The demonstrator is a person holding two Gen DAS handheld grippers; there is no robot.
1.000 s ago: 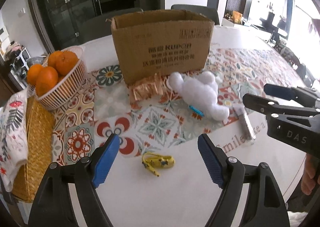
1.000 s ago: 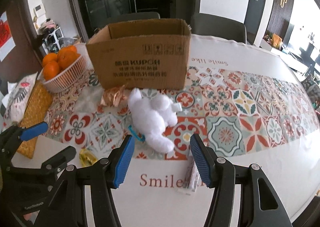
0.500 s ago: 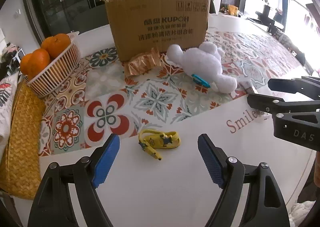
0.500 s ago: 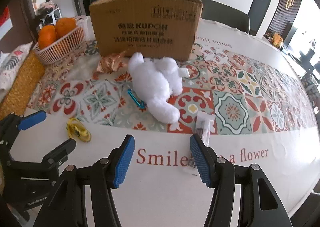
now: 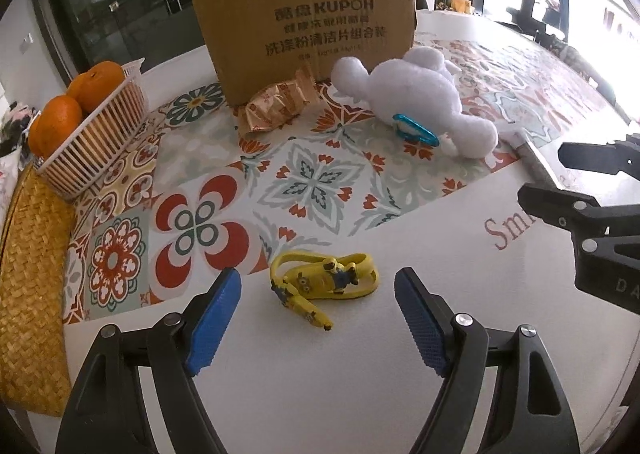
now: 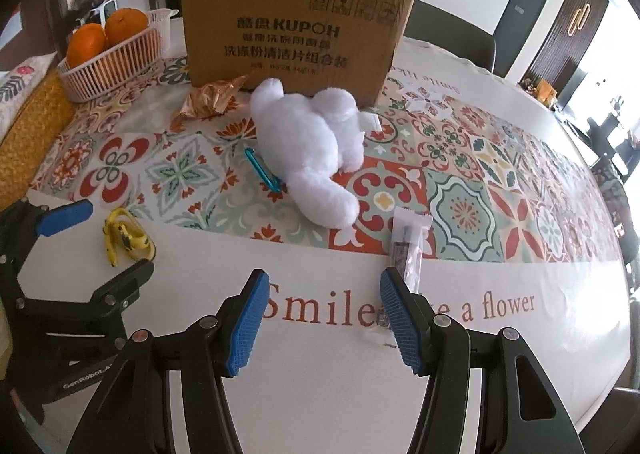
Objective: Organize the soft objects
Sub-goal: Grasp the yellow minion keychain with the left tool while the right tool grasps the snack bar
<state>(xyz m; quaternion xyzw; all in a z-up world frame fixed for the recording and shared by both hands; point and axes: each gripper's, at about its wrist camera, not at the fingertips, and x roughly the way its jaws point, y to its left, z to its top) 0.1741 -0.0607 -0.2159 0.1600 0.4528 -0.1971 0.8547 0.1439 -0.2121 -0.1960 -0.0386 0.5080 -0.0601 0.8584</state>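
Observation:
A white plush toy (image 5: 416, 102) (image 6: 316, 146) with a blue carabiner (image 5: 416, 130) lies on the patterned tablecloth in front of a brown cardboard box (image 5: 312, 22) (image 6: 292, 34). A yellow rubber minion strap (image 5: 324, 282) (image 6: 124, 238) lies on the white cloth just ahead of my left gripper (image 5: 320, 318), which is open and empty. My right gripper (image 6: 324, 314) is open and empty, low over the "Smile" lettering, with a clear packet (image 6: 408, 250) by its right finger. A gold foil snack wrapper (image 5: 276, 106) (image 6: 212, 98) lies by the box.
A white basket of oranges (image 5: 84, 122) (image 6: 112, 50) stands at the left on a woven mat (image 5: 28, 274). The right gripper shows at the right edge of the left wrist view (image 5: 592, 222). Chairs and dark cabinets stand behind the table.
Both grippers have moved down and forward toward the table. The yellow strap and the plush toy now appear closer and larger. Both grippers stay open.

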